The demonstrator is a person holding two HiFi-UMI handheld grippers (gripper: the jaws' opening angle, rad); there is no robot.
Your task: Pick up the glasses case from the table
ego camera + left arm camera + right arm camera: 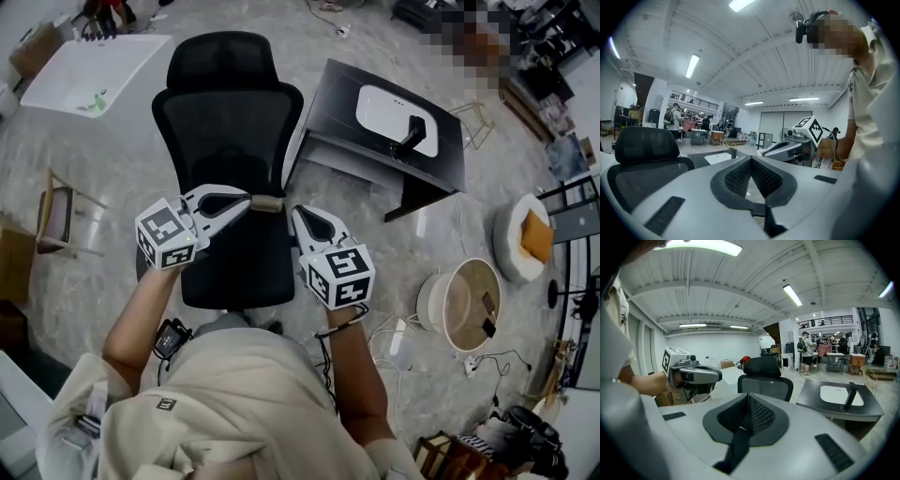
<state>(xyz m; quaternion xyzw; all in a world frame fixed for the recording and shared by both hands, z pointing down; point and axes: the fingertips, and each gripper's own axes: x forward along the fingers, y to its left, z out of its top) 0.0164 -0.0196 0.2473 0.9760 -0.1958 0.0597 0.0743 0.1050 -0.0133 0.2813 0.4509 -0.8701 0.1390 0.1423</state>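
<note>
Black oblong glasses case [411, 138] – lying aslant on a white pad [382, 106], atop the dark table [333, 101]

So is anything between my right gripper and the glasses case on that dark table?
Nothing visible blocks it. The right gripper is over the right edge of the office chair; the glasses case, apparently the dark object on the table, lies further right, with bare floor between.

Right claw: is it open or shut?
Shut. In the right gripper view the right claw closes to a point, nothing between.
</note>
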